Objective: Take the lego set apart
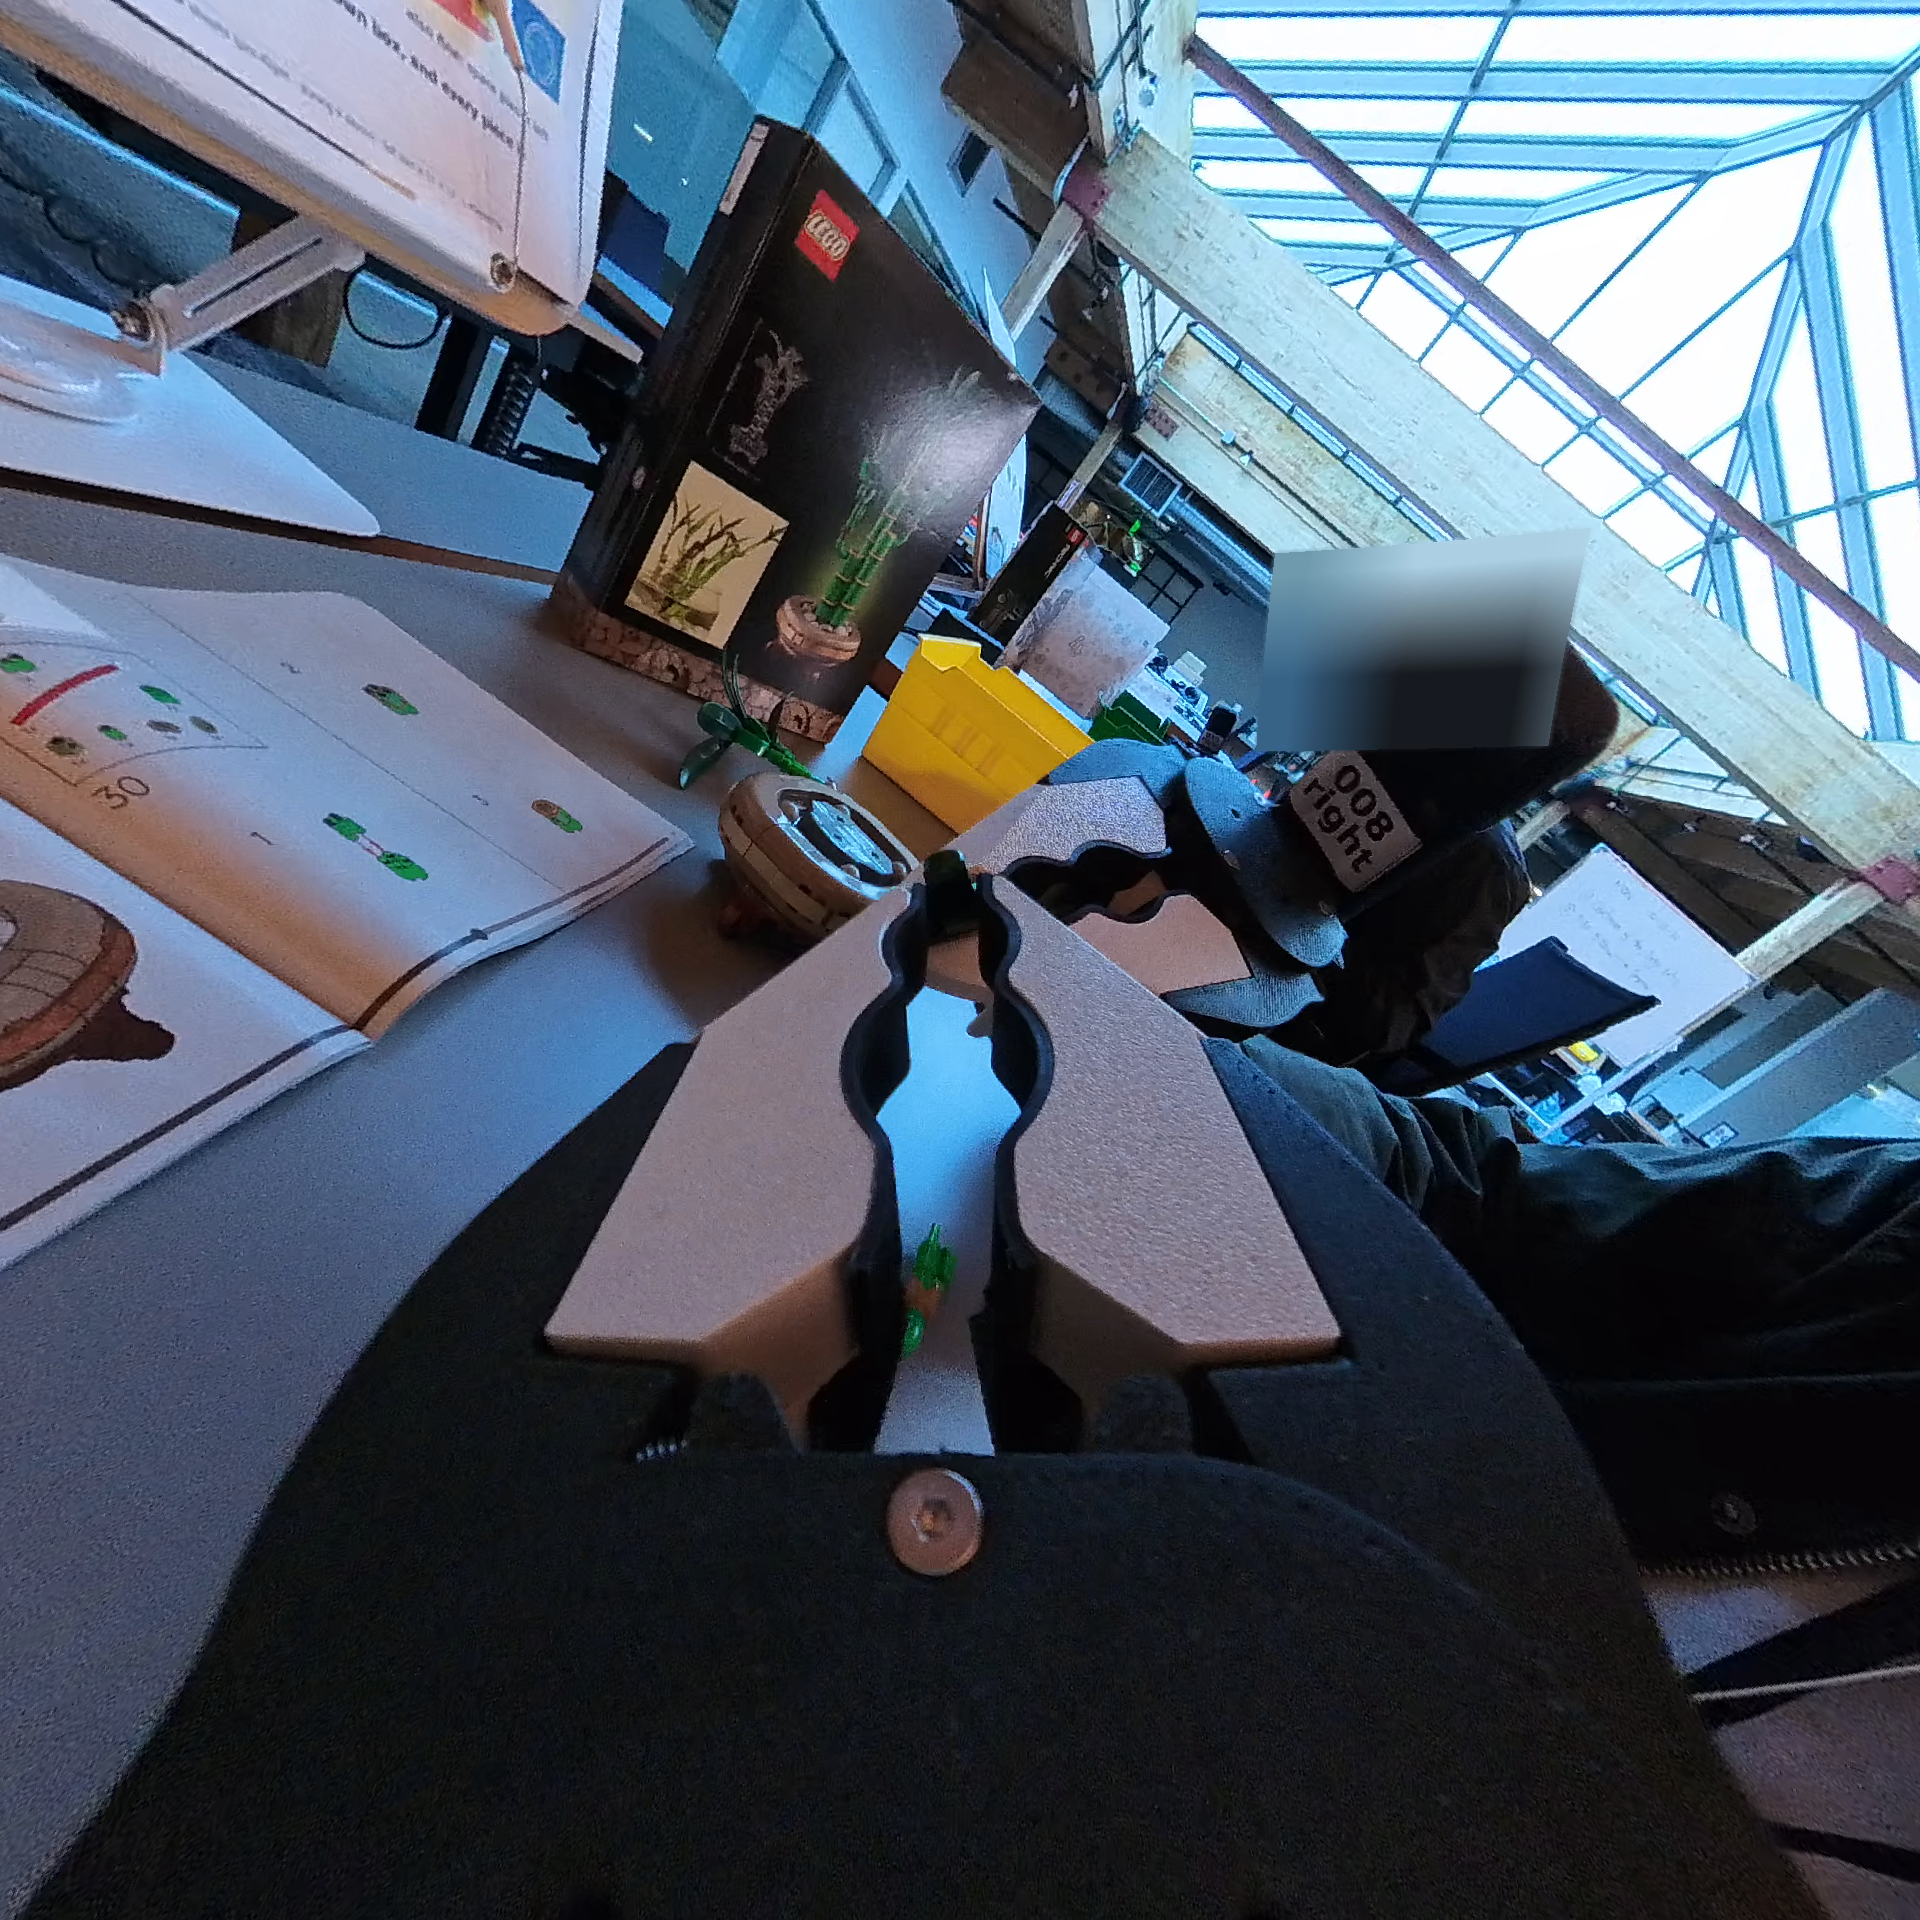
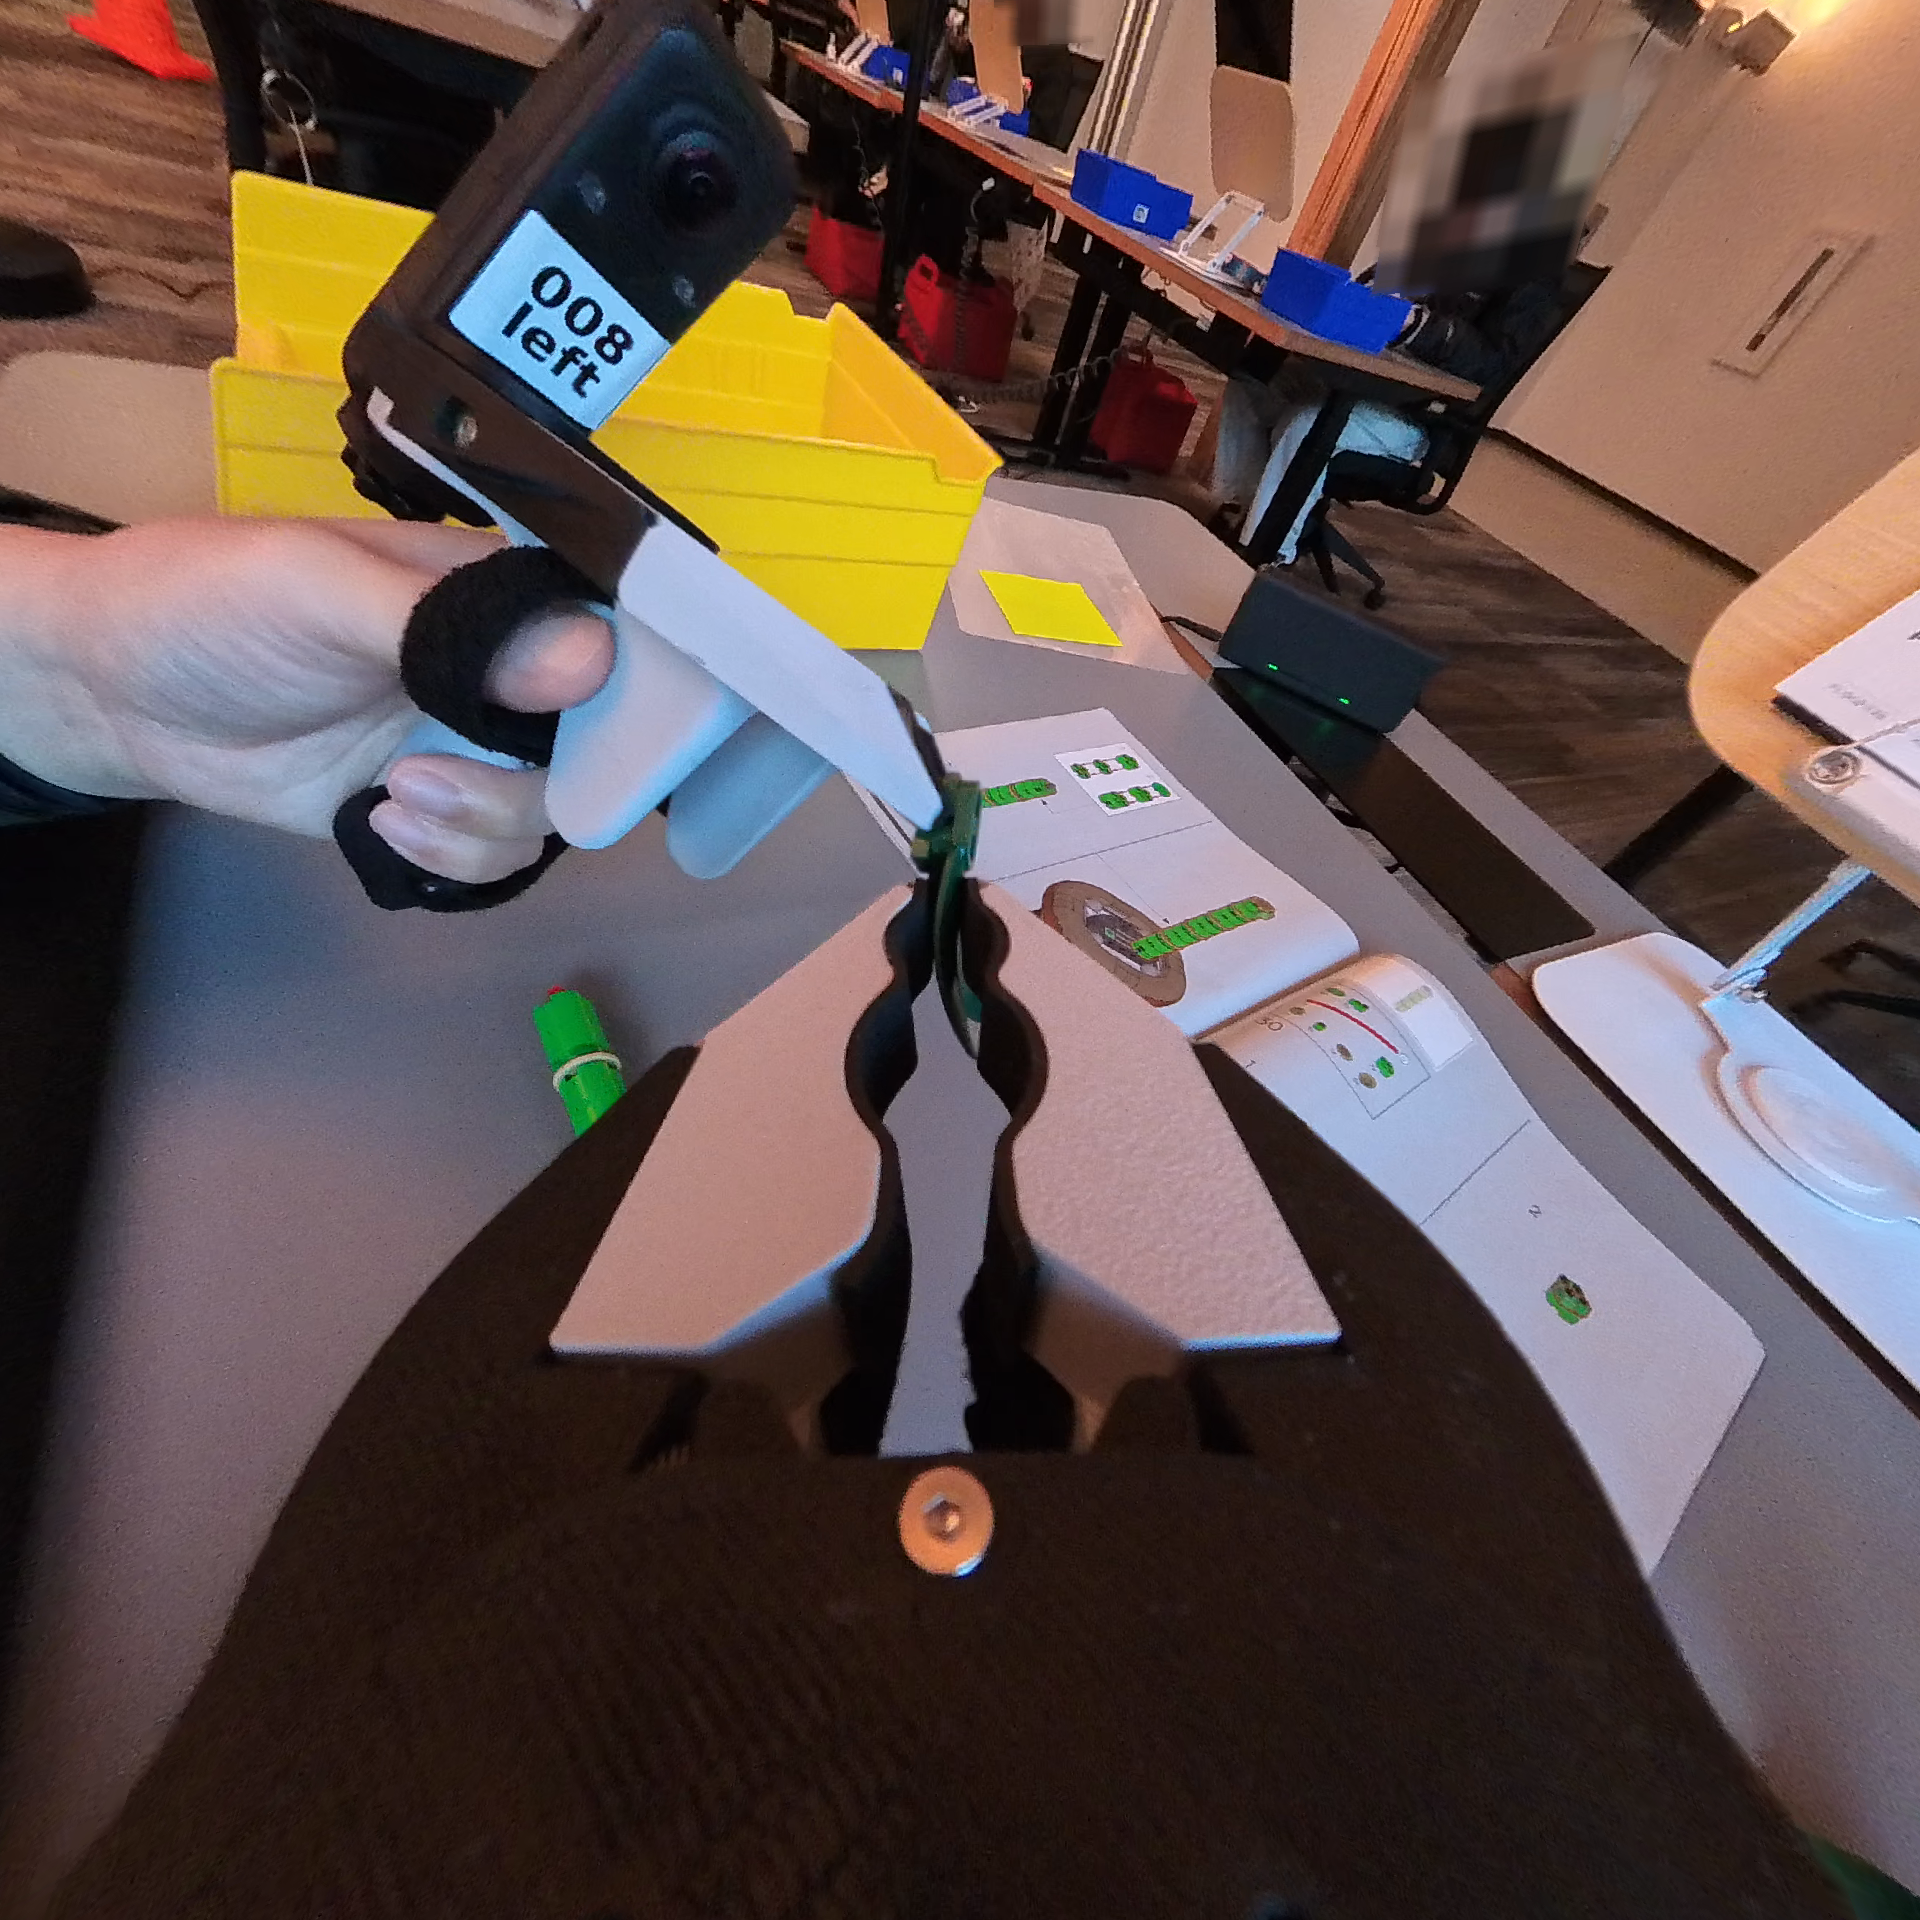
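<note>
I hold a small dark green leaf piece between both grippers, above the grey table. My right gripper is shut on its lower part. My left gripper is shut on its upper end; the right wrist view shows this gripper coming in from the upper left, its white finger reaching the leaf. The right gripper's fingers meet mine tip to tip. A brown round pot base lies on the table beyond. A bright green bamboo stalk lies on the table to the left.
A yellow bin stands behind the grippers. The open instruction booklet lies to one side, with the set's black box upright at the back. Loose green leaf pieces lie near the box, and a small green piece below my left fingers. My left and right fingertips are right by each other. From the right gripper's tips to the bright green bamboo stalk is close to 12 cm.
</note>
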`<state>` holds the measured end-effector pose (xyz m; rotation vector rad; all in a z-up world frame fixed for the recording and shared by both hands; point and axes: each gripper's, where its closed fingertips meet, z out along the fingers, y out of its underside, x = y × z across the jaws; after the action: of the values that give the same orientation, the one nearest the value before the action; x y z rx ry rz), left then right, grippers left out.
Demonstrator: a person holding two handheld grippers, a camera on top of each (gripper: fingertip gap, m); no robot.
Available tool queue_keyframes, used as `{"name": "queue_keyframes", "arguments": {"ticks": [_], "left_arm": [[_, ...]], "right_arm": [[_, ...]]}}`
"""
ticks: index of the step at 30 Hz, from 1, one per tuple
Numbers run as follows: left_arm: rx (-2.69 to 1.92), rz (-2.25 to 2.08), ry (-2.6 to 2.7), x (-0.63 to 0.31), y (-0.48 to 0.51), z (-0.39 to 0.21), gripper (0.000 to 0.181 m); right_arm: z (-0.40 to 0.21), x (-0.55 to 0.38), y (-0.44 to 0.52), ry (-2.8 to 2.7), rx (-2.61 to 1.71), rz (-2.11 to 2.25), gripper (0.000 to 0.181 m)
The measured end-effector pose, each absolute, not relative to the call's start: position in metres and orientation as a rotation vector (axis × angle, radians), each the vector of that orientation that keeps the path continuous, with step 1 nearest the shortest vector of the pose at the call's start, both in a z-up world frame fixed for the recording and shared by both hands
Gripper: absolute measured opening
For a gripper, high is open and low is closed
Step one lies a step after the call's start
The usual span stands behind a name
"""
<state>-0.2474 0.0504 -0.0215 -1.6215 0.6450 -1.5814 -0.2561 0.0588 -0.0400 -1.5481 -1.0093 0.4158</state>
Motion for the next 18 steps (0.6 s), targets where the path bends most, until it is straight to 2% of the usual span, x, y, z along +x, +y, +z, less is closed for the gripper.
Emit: {"name": "queue_keyframes", "arguments": {"ticks": [4, 9, 15, 18], "left_arm": [[-1.653, -1.587, 0.684, -0.248, 0.048, -0.027, 0.006], [-1.658, -1.466, 0.959, -0.250, 0.030, -0.037, 0.006], [-1.504, -1.194, 1.377, -0.246, -0.004, -0.048, 0.006], [-1.453, -1.105, 1.483, -0.246, -0.015, -0.055, 0.006]], "right_arm": [[-0.045, -0.259, 0.056, -1.048, -1.532, 0.451, 0.004], [-0.037, -0.259, 0.030, -1.111, -1.535, 0.797, 0.021], [-0.047, -0.256, 0.003, -1.244, -1.576, 1.084, 0.020], [-0.054, -0.257, -0.011, -1.340, -1.562, 1.156, 0.006]]}}
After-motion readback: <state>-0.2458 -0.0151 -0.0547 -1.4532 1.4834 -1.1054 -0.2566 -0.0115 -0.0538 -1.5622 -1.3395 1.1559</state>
